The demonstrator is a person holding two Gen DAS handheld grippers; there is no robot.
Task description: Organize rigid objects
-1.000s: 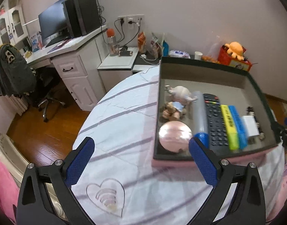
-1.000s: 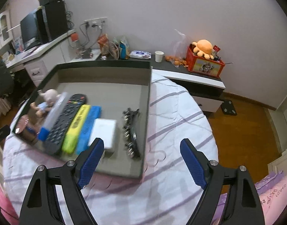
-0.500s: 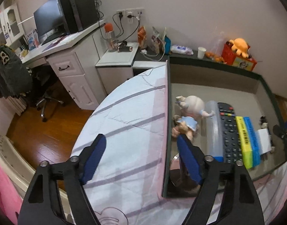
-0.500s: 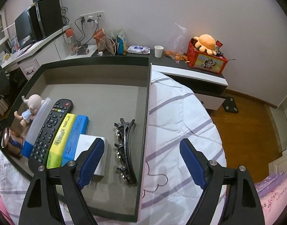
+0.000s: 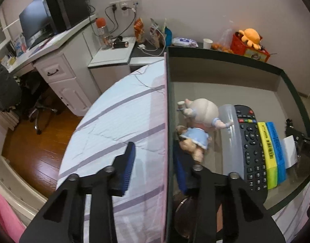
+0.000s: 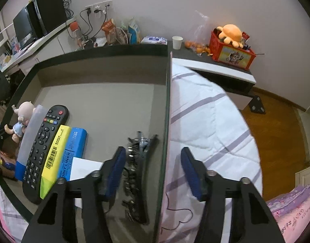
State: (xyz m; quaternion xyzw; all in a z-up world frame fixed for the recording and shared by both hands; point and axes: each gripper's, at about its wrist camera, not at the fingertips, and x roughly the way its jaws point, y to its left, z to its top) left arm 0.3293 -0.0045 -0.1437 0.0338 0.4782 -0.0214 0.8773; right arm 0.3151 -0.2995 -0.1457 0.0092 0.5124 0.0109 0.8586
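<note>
The shallow grey cardboard box [image 5: 221,93], stiff but loaded, is straddled at its side walls: left claw [image 5: 155,162] at nine o'clock, right claw [image 6: 153,170] at three, jaws just closing, contact unclear.

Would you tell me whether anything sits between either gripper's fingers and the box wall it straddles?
Both grippers' jaws have just been closing around a box wall. Left gripper: nothing else visible between. Right gripper: the hair clip lies between its inner finger and the wall and might get pinched.

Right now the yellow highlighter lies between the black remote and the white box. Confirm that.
Not quite. The yellow highlighter lies between the black remote and the blue highlighter; the white box comes after the blue one. The right wrist view shows it.
</note>
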